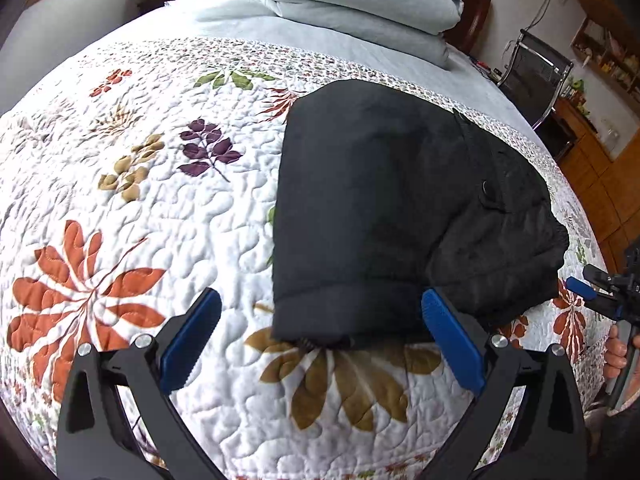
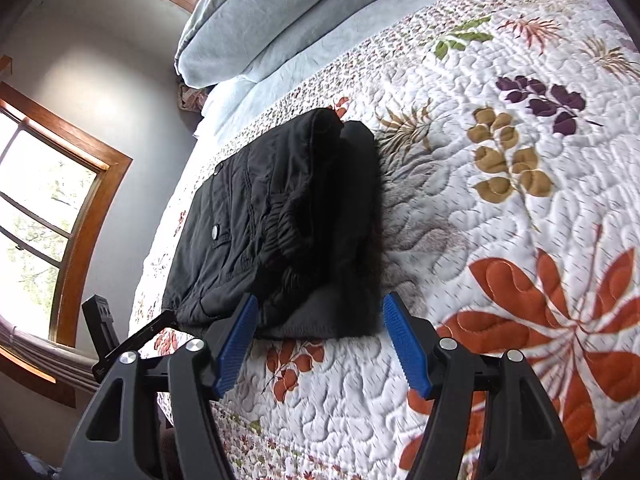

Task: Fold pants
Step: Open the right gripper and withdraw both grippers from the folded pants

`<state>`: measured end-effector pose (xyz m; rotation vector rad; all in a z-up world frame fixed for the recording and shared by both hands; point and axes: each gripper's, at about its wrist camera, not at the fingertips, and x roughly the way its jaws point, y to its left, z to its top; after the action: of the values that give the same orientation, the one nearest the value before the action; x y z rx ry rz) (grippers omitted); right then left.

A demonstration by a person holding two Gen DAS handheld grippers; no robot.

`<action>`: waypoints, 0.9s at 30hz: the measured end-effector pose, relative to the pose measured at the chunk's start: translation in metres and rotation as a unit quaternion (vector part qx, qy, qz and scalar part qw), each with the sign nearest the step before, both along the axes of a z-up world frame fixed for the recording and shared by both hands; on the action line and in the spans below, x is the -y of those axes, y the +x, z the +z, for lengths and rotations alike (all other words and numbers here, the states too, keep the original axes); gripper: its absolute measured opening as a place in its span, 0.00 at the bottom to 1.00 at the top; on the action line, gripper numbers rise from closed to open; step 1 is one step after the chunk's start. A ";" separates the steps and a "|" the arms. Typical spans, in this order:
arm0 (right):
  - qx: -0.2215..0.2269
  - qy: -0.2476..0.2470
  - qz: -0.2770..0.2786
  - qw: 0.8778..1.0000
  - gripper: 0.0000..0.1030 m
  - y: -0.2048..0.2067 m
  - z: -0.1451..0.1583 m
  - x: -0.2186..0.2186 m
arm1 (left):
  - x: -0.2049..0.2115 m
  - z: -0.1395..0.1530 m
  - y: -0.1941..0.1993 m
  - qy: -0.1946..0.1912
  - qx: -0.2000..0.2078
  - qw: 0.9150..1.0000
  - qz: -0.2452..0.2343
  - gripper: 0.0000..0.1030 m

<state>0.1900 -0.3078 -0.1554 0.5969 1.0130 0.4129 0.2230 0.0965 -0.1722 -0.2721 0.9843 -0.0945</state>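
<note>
Black pants (image 1: 392, 208) lie folded in a compact bundle on the floral quilt (image 1: 140, 200). My left gripper (image 1: 320, 320) is open and empty, its blue pads just short of the bundle's near edge. In the right wrist view the pants (image 2: 280, 224) lie ahead with a pocket button showing. My right gripper (image 2: 318, 320) is open and empty at the bundle's near edge. The right gripper also shows at the right edge of the left wrist view (image 1: 600, 292). Part of the left gripper (image 2: 120, 344) shows at the lower left of the right wrist view.
Folded pale blue bedding (image 1: 360, 4) is stacked at the head of the bed. A chair (image 1: 536, 72) and wooden shelves (image 1: 600, 52) stand beyond the bed. Windows (image 2: 44, 208) are on the wall in the right wrist view.
</note>
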 end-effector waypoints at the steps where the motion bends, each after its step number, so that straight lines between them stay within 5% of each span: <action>1: 0.004 0.003 -0.001 1.000 0.65 -0.002 0.002 0.000 | -0.001 0.000 -0.002 -0.001 -0.002 1.000 0.004 0.97; 8: 0.024 0.017 0.002 1.000 0.65 0.018 0.014 -0.022 | 0.006 0.013 -0.014 0.001 -0.003 1.000 0.004 0.97; 17: -0.023 -0.038 -0.005 0.999 0.27 0.025 -0.007 -0.032 | 0.009 0.023 -0.028 0.002 -0.004 1.000 0.006 0.97; 23: -0.028 0.025 -0.016 0.999 0.27 0.013 -0.021 -0.013 | 0.013 0.032 -0.034 -0.004 0.000 1.000 0.008 0.97; 27: -0.010 -0.034 -0.023 0.999 0.29 -0.008 0.001 -0.018 | 0.020 0.047 -0.041 -0.001 0.014 1.000 0.006 0.97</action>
<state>0.1821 -0.2897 -0.1541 0.5627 1.0260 0.3317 0.1818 0.0769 -0.1248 -0.2771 0.9548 -0.0884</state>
